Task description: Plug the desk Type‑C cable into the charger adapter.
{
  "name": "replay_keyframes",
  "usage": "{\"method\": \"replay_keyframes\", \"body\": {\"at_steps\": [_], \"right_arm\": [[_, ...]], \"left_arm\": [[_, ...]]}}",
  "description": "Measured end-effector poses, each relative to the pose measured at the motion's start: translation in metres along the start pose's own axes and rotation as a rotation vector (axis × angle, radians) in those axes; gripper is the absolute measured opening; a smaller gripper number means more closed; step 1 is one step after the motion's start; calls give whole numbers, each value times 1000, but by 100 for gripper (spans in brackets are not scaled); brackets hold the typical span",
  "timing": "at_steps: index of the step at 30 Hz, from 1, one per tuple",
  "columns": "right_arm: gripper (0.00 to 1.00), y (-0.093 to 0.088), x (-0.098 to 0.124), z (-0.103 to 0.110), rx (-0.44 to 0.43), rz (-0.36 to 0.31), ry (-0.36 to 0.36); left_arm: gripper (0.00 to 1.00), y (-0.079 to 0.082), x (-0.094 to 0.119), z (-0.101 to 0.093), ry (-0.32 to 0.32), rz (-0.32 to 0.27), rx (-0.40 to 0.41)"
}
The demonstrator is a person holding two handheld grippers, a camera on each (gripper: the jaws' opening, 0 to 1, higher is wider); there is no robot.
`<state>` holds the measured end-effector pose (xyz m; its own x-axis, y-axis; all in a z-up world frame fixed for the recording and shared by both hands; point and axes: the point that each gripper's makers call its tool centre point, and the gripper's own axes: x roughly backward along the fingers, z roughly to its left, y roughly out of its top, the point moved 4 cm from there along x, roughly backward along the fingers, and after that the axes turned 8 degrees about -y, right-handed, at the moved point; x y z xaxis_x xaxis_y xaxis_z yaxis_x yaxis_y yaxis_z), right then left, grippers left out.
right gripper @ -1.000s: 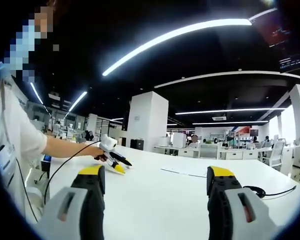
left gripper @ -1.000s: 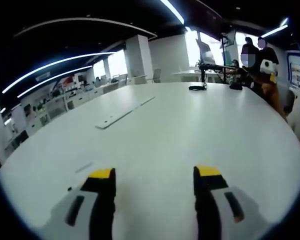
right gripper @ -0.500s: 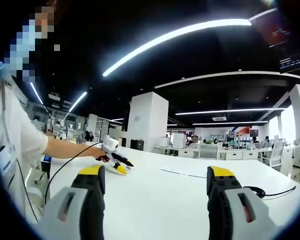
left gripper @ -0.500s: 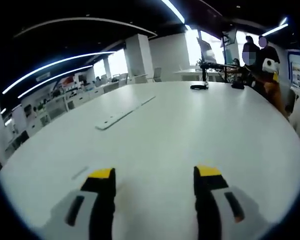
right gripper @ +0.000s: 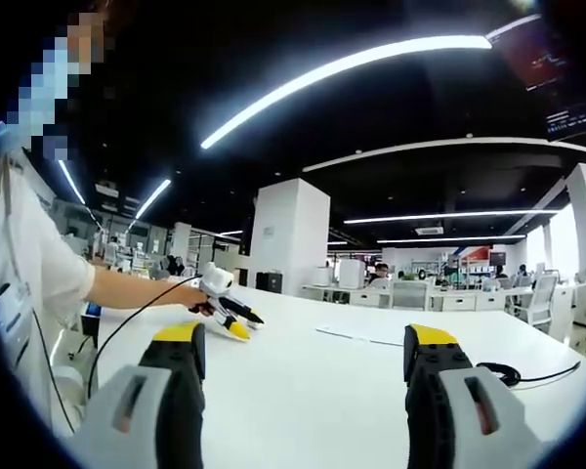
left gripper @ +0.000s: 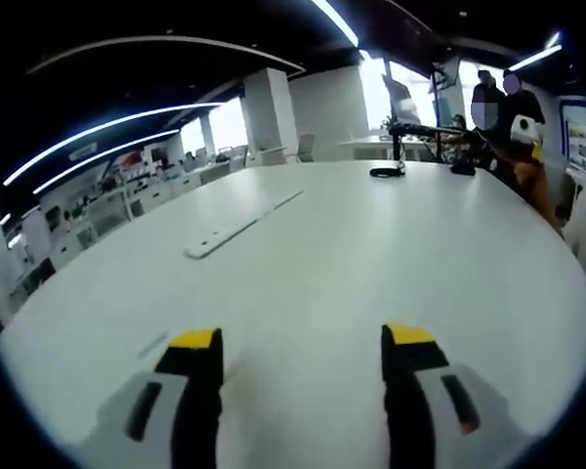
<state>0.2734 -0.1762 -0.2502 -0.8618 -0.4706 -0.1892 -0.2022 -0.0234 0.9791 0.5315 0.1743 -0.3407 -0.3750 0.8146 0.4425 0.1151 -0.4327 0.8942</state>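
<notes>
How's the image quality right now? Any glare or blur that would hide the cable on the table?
Left gripper view: white table evenly lit, soft ceiling-light sheen, far edge curved by fisheye, window glare behind the black stand. Right gripper view: dark ceiling, bright light strips, table clear; coiled black cable small but distinct, left gripper sharp.

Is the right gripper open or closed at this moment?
Open. In the right gripper view, the right gripper has its two yellow-tipped jaws standing wide apart over the white table, nothing between them.

Large white round bench [left gripper: 371,254]. A flat white strip [left gripper: 236,226] lies on it toward the left; a coiled black cable [right gripper: 500,373] rests near the right edge.
</notes>
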Motion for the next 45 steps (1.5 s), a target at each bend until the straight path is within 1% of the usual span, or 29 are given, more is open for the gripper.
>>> {"method": "replay_keyframes", "body": {"at_steps": [1, 5, 9, 13, 16, 21, 26, 30, 37, 41, 45], "right_arm": [[86, -1, -1, 0, -2, 3, 3], [86, -3, -2, 2, -4, 8, 7], [86, -4, -3, 2, -5, 12, 9], [86, -6, -5, 3, -4, 19, 12], [86, -7, -5, 3, -6, 21, 13], [86, -7, -5, 4, -6, 22, 13], [86, -8, -6, 3, -3, 26, 10], [86, -9, -7, 4, -4, 29, 11], [86, -12, -10, 6, -3, 38, 14], [85, -12, -11, 7, -1, 39, 17], [85, -14, -12, 8, 3, 44, 20]], "left_arm": [[67, 2, 1, 1, 1, -21, 5], [67, 2, 2, 3, 6, -19, -8], [68, 6, 5, 6, 7, -13, -27], [68, 12, 8, 10, 14, -34, -30], [68, 17, 9, 12, 25, -55, -39], [68, 19, 12, 21, 57, -56, -53], [67, 15, 15, 33, 86, -37, -51], [68, 11, 17, 38, 101, -26, -48], [67, 0, 22, 55, 141, -3, -35], [65, -6, 24, 63, 160, 2, -19], [64, -10, 24, 67, 170, 10, -20]]}}
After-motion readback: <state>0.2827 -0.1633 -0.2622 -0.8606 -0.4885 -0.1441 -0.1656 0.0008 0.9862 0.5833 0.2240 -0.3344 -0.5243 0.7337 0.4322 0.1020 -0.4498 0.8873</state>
